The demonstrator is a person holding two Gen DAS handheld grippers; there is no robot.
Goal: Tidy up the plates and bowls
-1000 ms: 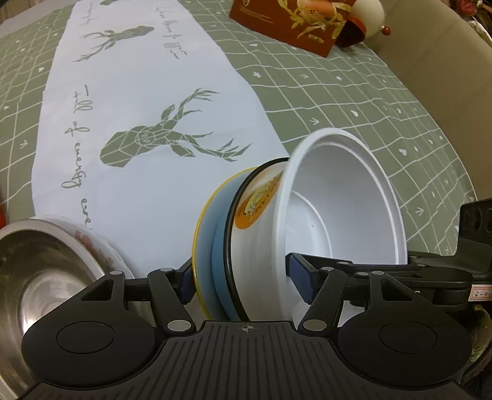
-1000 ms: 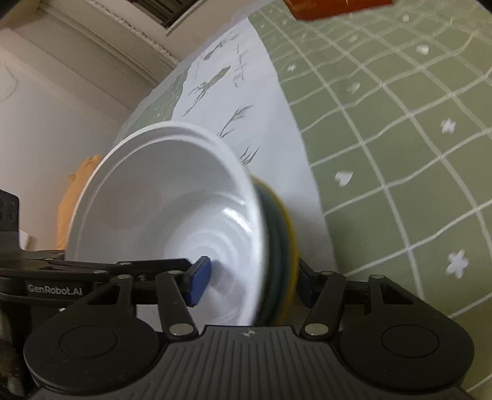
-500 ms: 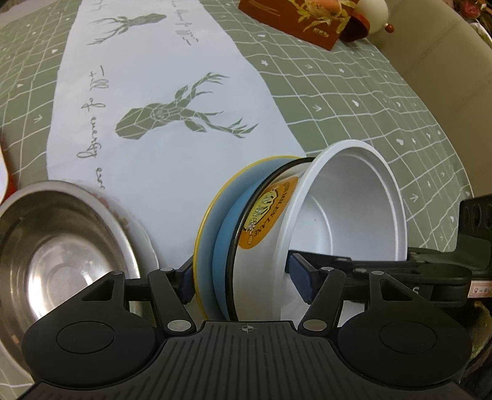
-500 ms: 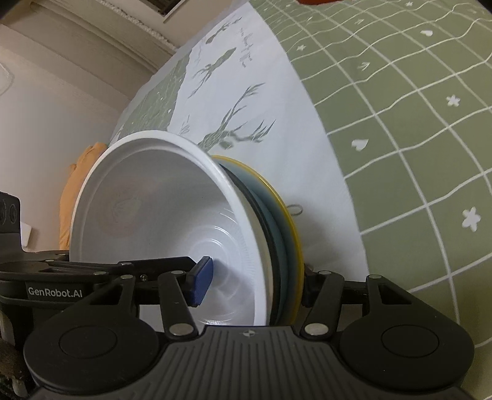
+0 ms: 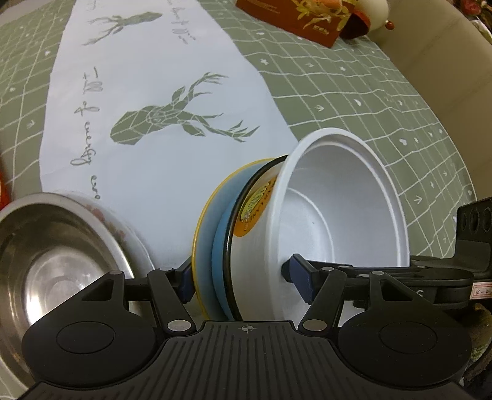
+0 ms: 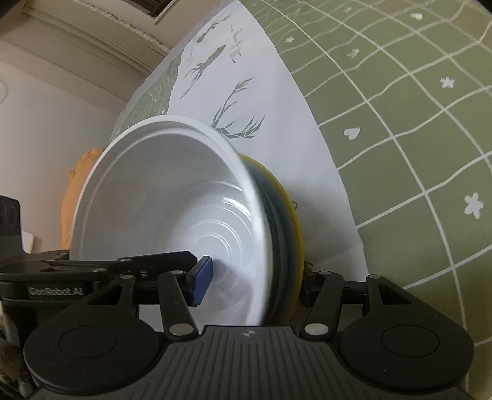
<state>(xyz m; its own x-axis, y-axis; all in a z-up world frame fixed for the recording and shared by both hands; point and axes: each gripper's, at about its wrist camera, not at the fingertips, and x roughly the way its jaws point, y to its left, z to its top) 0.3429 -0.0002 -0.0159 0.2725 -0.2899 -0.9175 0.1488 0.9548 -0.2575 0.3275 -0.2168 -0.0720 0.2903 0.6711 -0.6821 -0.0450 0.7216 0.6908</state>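
Observation:
A stack of dishes is held on edge between both grippers: a white bowl [image 5: 344, 212] nested in a black-rimmed white bowl with an orange label [image 5: 255, 206], a blue plate [image 5: 220, 246] and a yellow-rimmed plate [image 5: 204, 221]. My left gripper [image 5: 243, 278] is shut on the stack, one finger behind the yellow plate, one inside the white bowl. My right gripper [image 6: 255, 278] is shut on the same stack from the opposite side; the white bowl [image 6: 172, 200] faces its camera. A steel bowl [image 5: 55, 255] sits on the table at lower left.
A white runner with green deer prints [image 5: 166, 120] lies on a green grid tablecloth [image 5: 369, 86]. A red box [image 5: 295, 21] and a small round ornament [image 5: 372, 15] stand at the far edge. A beige wall [image 6: 46, 138] is left of the table.
The stack has moved toward the near side of the table with both grippers still shut on it. The steel bowl now shows more fully at the lower left.

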